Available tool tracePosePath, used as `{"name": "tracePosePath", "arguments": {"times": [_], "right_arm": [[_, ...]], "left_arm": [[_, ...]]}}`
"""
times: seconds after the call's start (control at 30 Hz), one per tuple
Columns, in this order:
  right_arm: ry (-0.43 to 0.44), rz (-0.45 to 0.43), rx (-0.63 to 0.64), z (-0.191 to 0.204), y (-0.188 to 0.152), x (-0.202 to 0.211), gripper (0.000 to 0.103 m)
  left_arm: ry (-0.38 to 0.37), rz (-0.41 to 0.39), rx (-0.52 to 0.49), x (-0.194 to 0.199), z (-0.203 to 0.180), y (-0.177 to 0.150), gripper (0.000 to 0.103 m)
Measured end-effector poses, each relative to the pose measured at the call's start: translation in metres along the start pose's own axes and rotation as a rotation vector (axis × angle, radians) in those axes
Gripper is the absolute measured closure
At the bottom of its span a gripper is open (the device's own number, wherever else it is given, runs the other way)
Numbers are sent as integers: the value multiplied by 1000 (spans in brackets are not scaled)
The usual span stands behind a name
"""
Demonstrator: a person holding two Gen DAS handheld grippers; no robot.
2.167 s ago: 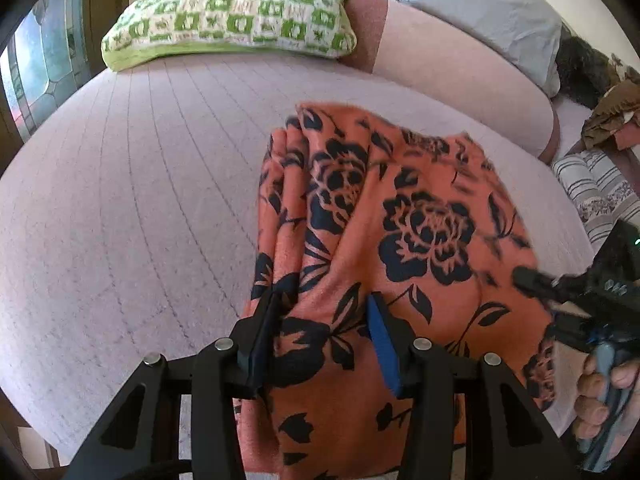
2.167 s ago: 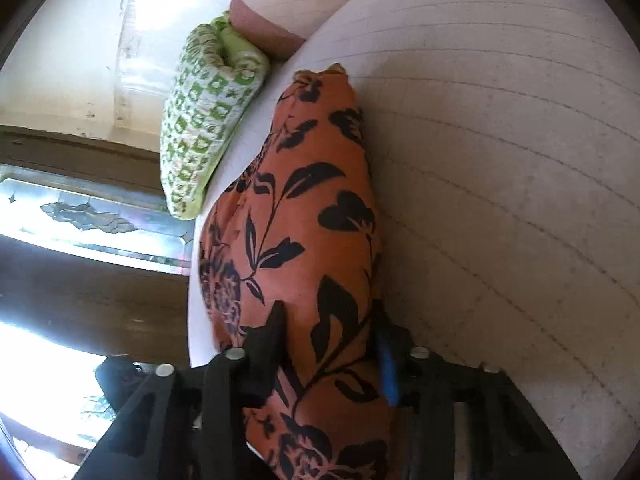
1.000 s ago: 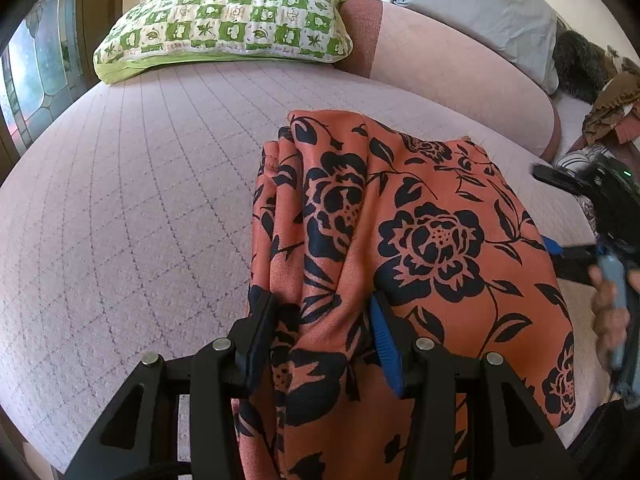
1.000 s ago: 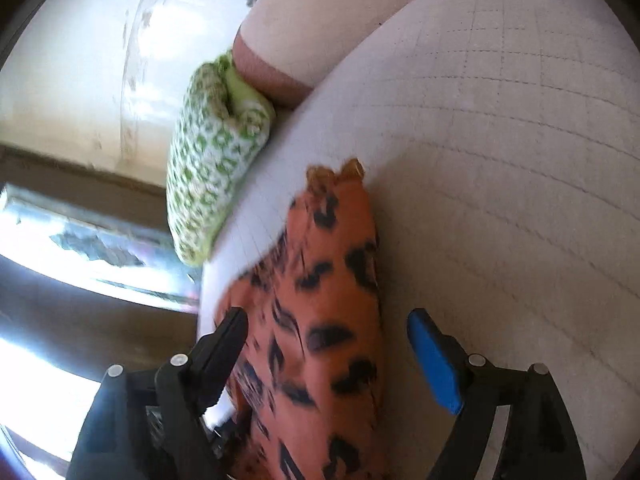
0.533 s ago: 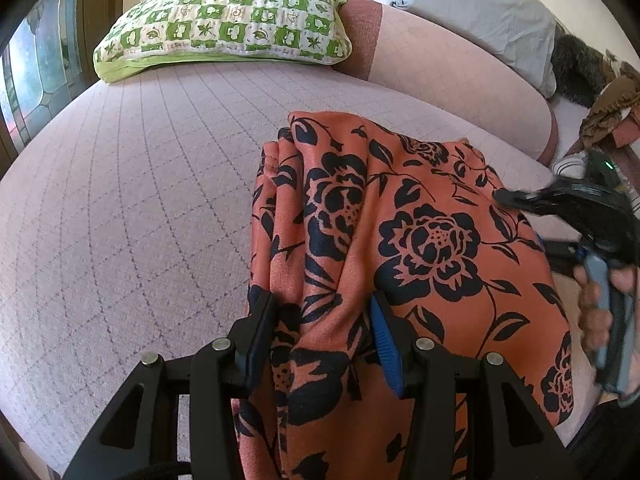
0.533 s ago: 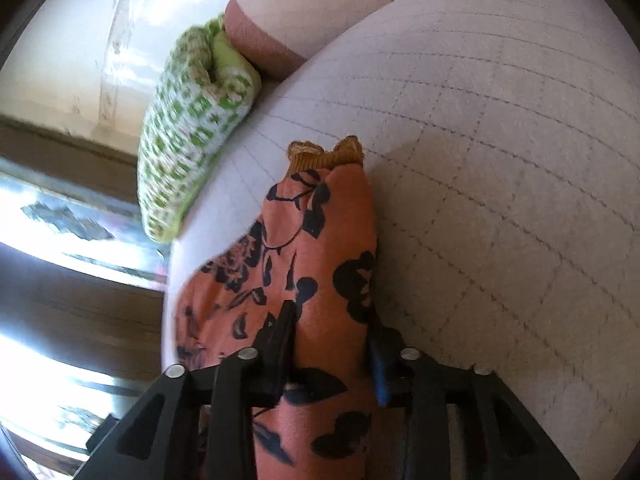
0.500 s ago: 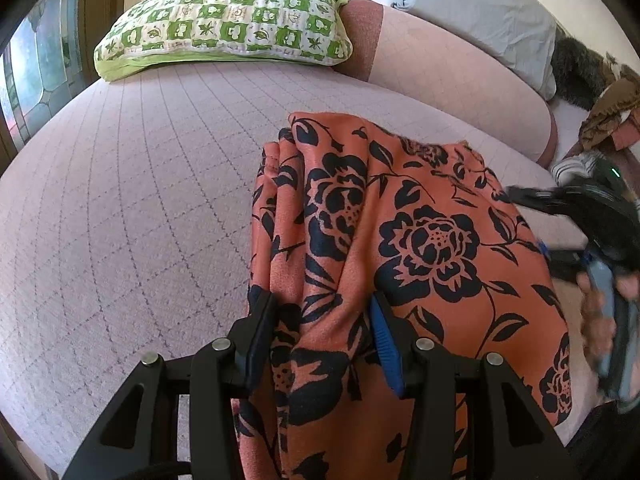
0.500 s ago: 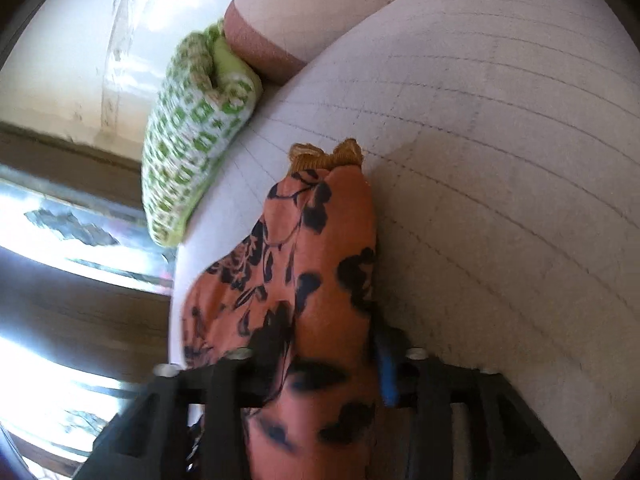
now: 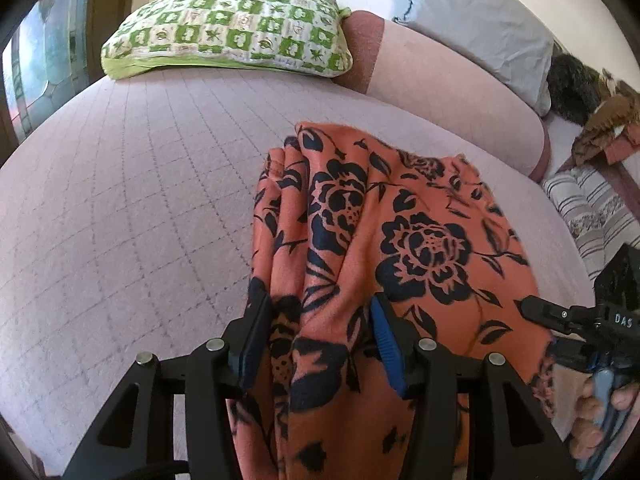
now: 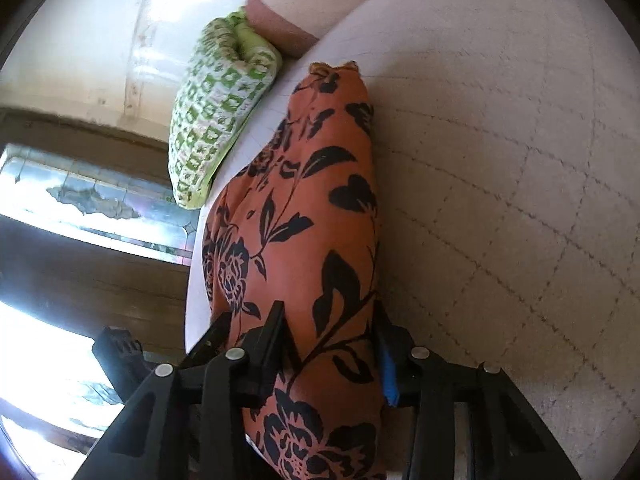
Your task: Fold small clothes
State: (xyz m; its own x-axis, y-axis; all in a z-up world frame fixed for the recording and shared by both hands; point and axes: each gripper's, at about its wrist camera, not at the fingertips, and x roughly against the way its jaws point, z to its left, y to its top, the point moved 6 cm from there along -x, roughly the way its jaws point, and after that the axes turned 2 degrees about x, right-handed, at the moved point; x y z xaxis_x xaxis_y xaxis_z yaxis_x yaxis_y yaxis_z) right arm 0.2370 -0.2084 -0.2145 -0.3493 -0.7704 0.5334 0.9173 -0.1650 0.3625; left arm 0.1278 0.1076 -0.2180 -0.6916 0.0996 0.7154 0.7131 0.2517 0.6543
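Black tongs [image 9: 318, 340], blue pads [image 9: 386, 344], silver screws

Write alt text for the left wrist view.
The left gripper pinches the near edge of an orange floral garment lying on a pale quilted bed. The right gripper holds its right edge; a green checked pillow lies beyond.

Orange garment [image 9: 400, 248] (black florals), green-white checked pillow [image 9: 232, 28], pale pink gridded bedcover [image 9: 120, 200]
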Motion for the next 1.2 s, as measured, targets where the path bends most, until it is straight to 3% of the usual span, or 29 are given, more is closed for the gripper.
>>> {"name": "tracePosePath", "arguments": {"times": [0.07,0.17,0.27,0.3,0.33,0.37,0.47,0.53,0.57,0.6,0.73,0.8,0.9,1.0,1.1,1.2], "right_arm": [[2,-23,-23,-1,-3,8,33],[35,-71,10,4,-14,26,32],[56,-23,36,9,-27,22,31],[48,16,63,8,-34,15,42],[26,48,78,7,-39,6,62],[16,70,71,4,-42,1,70],[6,68,69,6,-42,2,70],[-28,66,106,14,-42,7,62],[-43,59,105,15,-42,10,41],[-76,36,106,16,-42,16,31],[-158,-122,170,31,-33,58,31],[-132,-178,213,48,-27,69,31],[-40,-155,263,71,-22,62,31],[37,-67,305,87,-24,30,31],[43,33,285,73,-38,-1,31],[59,53,306,74,-46,-19,30]], "left_arm": [[2,-17,4,14,2,-3,49],[-1,-30,57,33,13,-13,44],[-19,14,116,30,20,-27,40],[-5,42,116,24,21,-32,40],[3,91,119,14,23,-38,42],[10,97,115,10,24,-41,44],[5,95,100,12,23,-41,49],[-23,95,127,14,25,-41,49],[-37,98,144,17,26,-40,49],[-56,92,175,22,29,-40,49],[-105,8,234,50,43,-29,34],[-110,-17,259,53,51,-19,30],[-123,15,279,38,54,-4,30],[-160,60,279,21,50,9,30],[-162,99,242,2,41,19,30],[-138,130,236,-22,40,35,30]]}}
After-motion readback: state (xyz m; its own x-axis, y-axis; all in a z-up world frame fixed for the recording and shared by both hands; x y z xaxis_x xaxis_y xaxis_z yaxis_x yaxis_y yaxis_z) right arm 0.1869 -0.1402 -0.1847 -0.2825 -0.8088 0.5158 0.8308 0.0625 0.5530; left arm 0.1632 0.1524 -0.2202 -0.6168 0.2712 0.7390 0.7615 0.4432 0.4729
